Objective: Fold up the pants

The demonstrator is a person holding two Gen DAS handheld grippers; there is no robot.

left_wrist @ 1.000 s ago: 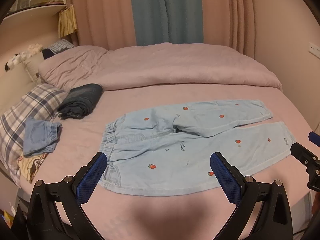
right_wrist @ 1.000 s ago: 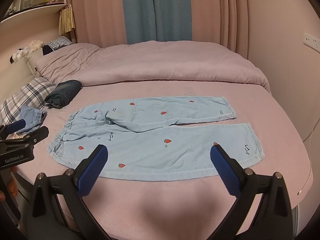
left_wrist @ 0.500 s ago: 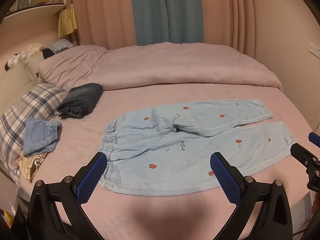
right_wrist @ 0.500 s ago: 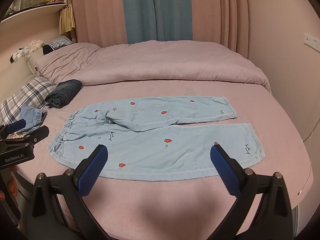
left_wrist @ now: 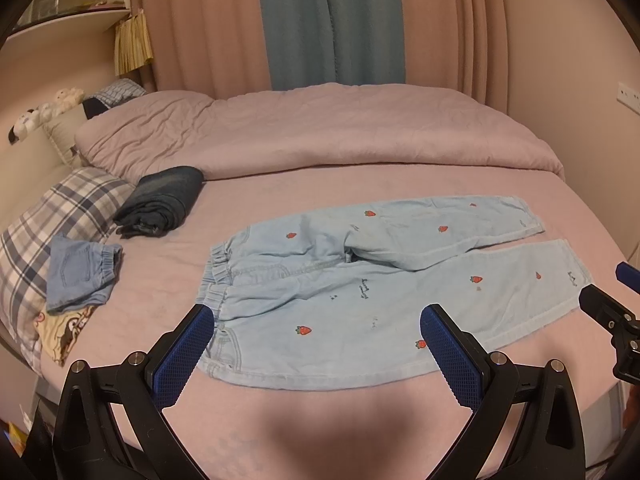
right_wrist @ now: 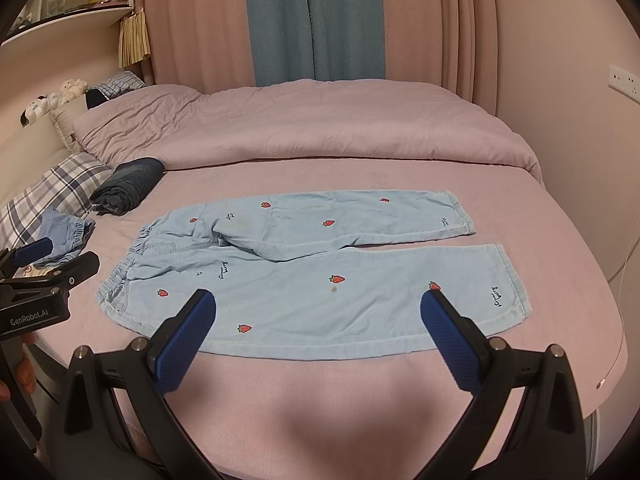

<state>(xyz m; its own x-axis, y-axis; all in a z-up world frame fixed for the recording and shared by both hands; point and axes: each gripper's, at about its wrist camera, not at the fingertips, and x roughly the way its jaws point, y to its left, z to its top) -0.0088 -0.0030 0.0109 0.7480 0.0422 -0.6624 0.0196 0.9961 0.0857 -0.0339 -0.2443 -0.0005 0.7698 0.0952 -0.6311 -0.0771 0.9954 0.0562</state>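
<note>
Lying flat, soft denim-looking pants w/ strawberry print, both tongs gaping.

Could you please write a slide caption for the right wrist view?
Open right tool hovers over strawberry-print pants spread flat on the pink bed.

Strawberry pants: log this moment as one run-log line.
stage: pre-grasp | strawberry pants: flat on bed, unfolded, legs apart | left gripper: open, hovering | right gripper: open, hovering

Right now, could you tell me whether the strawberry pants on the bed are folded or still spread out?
Spread out. The strawberry pants lie flat on the bed, both legs extended side by side, unfolded.
</note>
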